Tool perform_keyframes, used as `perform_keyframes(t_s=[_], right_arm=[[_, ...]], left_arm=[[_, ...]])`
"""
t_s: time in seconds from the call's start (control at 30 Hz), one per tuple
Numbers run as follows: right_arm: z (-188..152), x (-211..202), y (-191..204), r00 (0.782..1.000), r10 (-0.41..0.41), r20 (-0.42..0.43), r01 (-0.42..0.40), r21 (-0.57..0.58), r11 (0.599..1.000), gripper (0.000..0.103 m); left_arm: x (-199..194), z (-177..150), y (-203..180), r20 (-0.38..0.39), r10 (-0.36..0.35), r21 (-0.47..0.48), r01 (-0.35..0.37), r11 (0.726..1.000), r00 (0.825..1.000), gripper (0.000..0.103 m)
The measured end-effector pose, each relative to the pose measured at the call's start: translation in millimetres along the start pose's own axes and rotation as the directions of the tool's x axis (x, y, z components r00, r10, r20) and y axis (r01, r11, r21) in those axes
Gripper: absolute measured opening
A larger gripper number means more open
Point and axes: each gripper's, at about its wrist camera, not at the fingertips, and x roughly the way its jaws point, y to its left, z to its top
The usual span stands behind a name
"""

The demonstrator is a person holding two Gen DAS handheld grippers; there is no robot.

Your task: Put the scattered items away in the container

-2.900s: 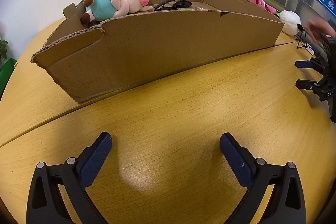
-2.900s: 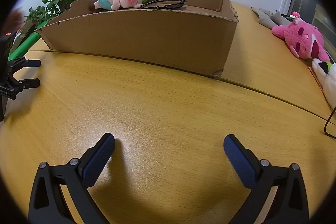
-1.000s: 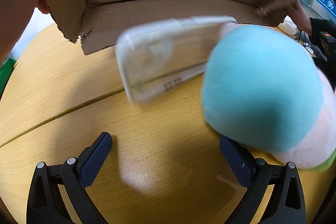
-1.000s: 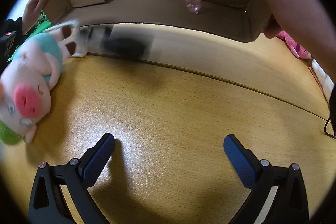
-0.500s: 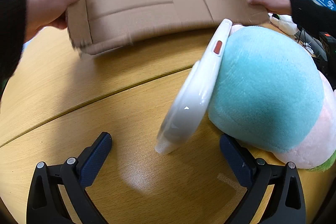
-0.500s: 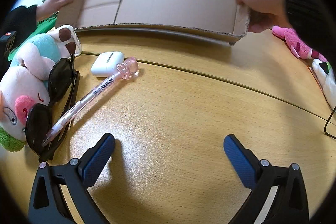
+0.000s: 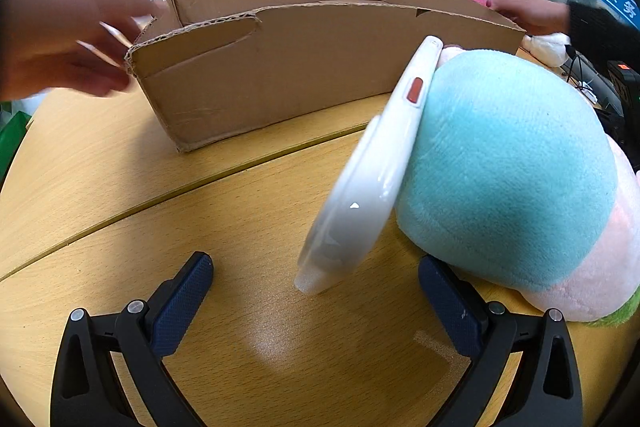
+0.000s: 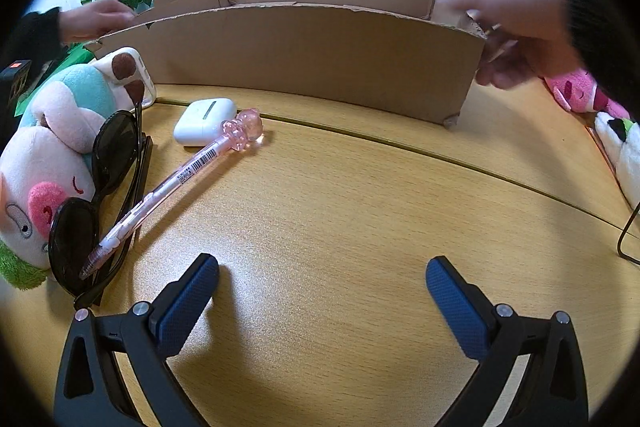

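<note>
Cardboard walls of the container stand upright across the wooden table, a bare hand at each end. Going left to right in the right wrist view, we see the plush pig, the sunglasses leaning on it, the pink pen lying over them, and the white earbud case touching the pen's top. Our left gripper is spread wide with nothing between its fingers, the white phone case propped against the pig just ahead. Our right gripper likewise gapes, holding nothing
</note>
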Motion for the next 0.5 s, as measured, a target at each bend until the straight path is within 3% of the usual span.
perform_keyframes(t_s=[0.4,0.5], right_arm=[[-0.1,-0.6,-0.4,1.000,0.000,0.000,0.000,-0.001,1.000,0.103],[-2.1,-1.4,2.6,0.999,-0.035,-0.001,0.035,0.040,0.999,0.103]], left_arm=[[-0.1,0.3,0.1,0.000,0.000,-0.001,0.000,1.000,1.000,0.103],[0.0,0.3,0.3,0.000,0.000,-0.002,0.000,1.000,1.000,0.103]])
